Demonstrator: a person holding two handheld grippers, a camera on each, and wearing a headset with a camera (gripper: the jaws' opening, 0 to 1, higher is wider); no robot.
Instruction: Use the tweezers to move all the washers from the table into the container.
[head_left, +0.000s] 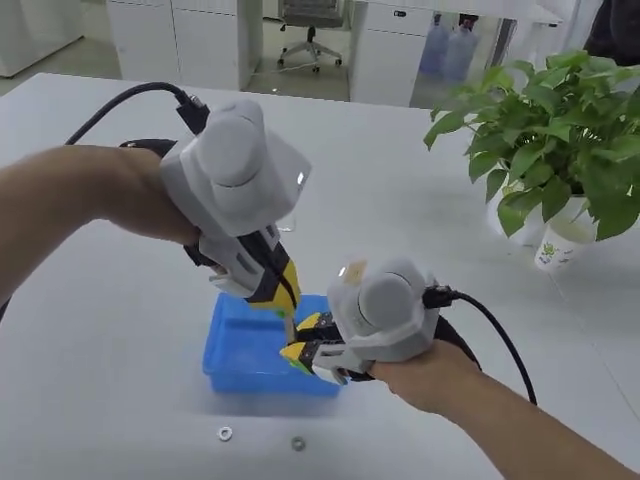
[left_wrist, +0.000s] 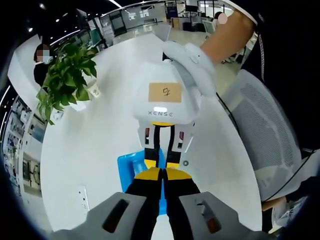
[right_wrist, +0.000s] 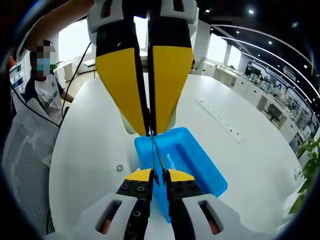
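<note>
Pinching the tweezers (right_wrist: 154, 150) from both ends over the blue container (head_left: 232, 352), jaws of left gripper (left_wrist: 163, 174) and right gripper (right_wrist: 155, 176) clenched on them, seemingly to reset the grip before reaching two washers (head_left: 225, 433) by the near edge of the table (head_left: 100, 400).

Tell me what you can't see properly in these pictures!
- Tips of the tweezers: right gripper view, lost between the jaws of the right hand-held gripper; whether they hold a washer cannot be told.
- Inside of the blue container: head view, mostly covered by the left hand-held gripper and the right one.
- Two washers on the table: head view, too small for detail.
</note>
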